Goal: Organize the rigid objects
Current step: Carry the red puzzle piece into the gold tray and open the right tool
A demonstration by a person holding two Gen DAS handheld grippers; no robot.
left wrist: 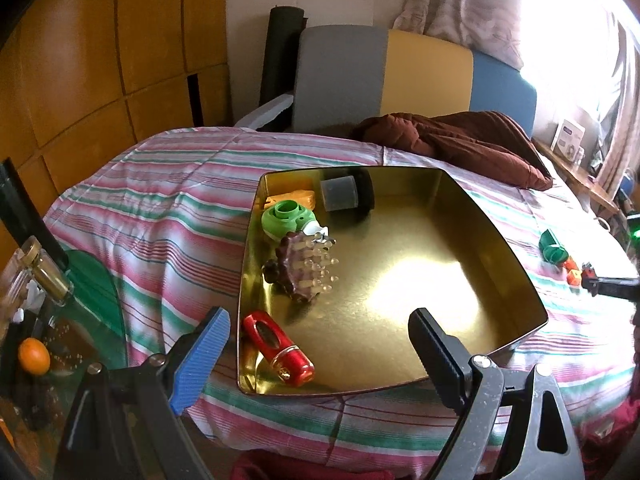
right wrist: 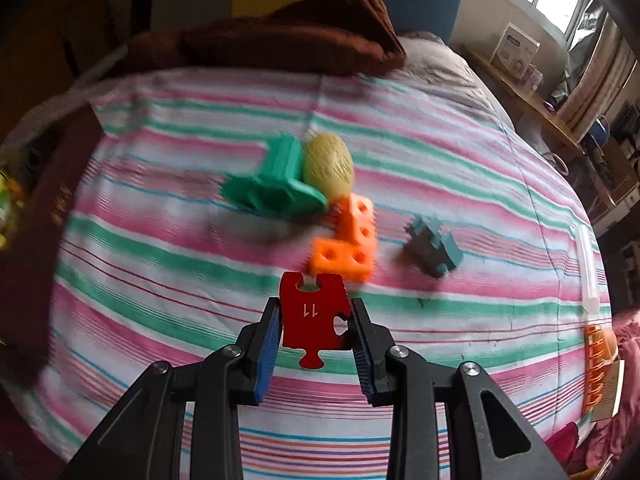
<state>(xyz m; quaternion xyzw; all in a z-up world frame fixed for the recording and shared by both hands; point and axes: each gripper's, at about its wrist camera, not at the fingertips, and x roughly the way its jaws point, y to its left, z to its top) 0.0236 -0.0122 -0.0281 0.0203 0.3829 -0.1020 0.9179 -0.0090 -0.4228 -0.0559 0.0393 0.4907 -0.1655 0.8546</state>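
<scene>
Bed: striped sheet (left wrist: pixel 168 184), brown blanket (left wrist: pixel 460 140) behind.
Gold tin (left wrist: pixel 500 240): red lighter (left wrist: pixel 278 346), spiky massager (left wrist: pixel 306 272), green cap (left wrist: pixel 286 216).
Left gripper (left wrist: pixel 320 354): jaws apart.
Right gripper (right wrist: pixel 314 330): clamped on red puzzle piece (right wrist: pixel 310 312), above sheet.

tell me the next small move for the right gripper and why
Probably carry it left toward the gold tin: the right gripper already pinches the red puzzle piece, and the tin's right half looks free. The left gripper hovers open.
</scene>
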